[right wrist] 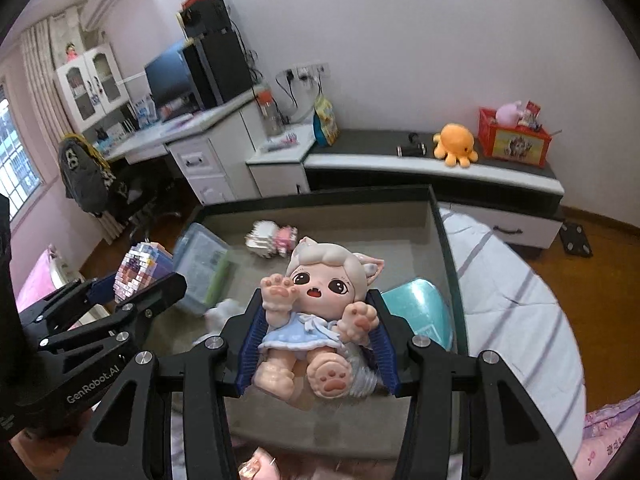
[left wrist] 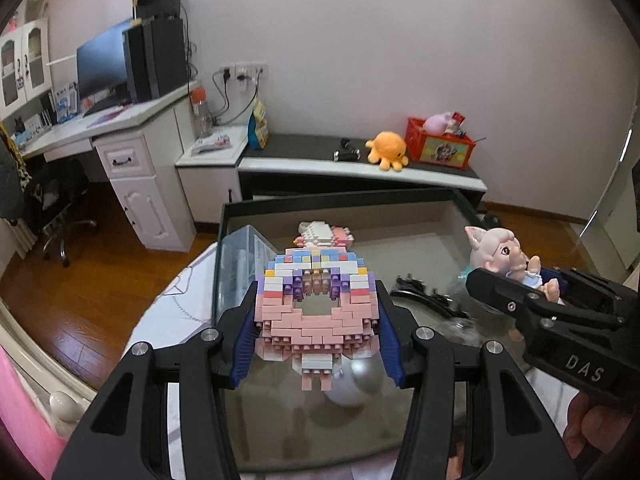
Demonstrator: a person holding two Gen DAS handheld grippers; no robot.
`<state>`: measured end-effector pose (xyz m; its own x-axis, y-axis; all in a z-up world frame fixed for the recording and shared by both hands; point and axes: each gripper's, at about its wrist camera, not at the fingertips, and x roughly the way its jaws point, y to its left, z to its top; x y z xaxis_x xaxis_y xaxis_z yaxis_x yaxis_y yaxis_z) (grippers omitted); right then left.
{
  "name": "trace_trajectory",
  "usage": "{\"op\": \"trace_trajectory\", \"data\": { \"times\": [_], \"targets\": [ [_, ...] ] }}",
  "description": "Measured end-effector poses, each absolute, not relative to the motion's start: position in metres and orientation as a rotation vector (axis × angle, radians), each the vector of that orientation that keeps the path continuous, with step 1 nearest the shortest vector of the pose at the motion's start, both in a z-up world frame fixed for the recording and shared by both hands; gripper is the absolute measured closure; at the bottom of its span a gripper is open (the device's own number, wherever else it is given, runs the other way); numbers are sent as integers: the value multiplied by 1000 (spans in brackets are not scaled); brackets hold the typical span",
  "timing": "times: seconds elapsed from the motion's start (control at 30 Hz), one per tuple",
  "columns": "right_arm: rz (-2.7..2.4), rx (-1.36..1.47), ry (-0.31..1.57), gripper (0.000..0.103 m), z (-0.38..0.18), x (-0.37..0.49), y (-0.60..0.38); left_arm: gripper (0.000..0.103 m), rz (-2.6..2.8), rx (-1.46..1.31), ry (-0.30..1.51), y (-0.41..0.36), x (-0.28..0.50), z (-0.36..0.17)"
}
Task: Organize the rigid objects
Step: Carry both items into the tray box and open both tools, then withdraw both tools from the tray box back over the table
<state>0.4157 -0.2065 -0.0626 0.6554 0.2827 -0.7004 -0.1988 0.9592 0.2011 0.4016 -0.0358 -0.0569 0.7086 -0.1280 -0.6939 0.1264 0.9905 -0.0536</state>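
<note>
My left gripper (left wrist: pixel 318 312) is shut on a pastel brick-built donut model (left wrist: pixel 318 304), held above an open grey storage box (left wrist: pixel 400 210). The donut model (right wrist: pixel 134 274) also shows at the left of the right wrist view, in the left gripper (right wrist: pixel 120 292). My right gripper (right wrist: pixel 316 340) is shut on a cat-eared doll in a blue dress (right wrist: pixel 320 304), above the same grey storage box (right wrist: pixel 440 240). From the left wrist view the doll (left wrist: pixel 504 254) sits in the right gripper (left wrist: pixel 520 280) at the right.
Inside the box lie a small pink-white brick model (left wrist: pixel 324 234), a clear plastic case (left wrist: pixel 244 264), a teal object (right wrist: pixel 424 312) and black cables (left wrist: pixel 428 296). The box rests on a striped bed (right wrist: pixel 512 304). A low cabinet behind holds an orange octopus plush (left wrist: pixel 388 150) and a red crate (left wrist: pixel 438 144).
</note>
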Motion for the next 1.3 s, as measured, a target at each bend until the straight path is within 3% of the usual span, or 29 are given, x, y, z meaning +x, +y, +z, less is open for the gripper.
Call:
{"op": "trace_trajectory", "data": {
  "times": [0.27, 0.33, 0.47, 0.53, 0.57, 0.6, 1.3],
  "targets": [
    [253, 89, 887, 51, -92, 441, -207, 49, -138, 28, 852, -44, 431, -87],
    [259, 87, 888, 32, -90, 440, -207, 36, -153, 35, 853, -46, 430, -87],
    [247, 92, 855, 21, -80, 431, -212, 26, -144, 19, 818, -43, 420, -77],
    [237, 105, 844, 14, -75, 427, -216, 9, -105, 16, 785, -37, 410, -70],
    [226, 109, 838, 10, -73, 423, -218, 7, -92, 9, 757, -33, 402, -65],
    [211, 115, 829, 0, -69, 419, -221, 1, -88, -6, 734, -29, 395, -60],
    [184, 153, 602, 0, 6, 257, -230, 0, -45, -67, 581, -1, 242, -2]
  ]
}}
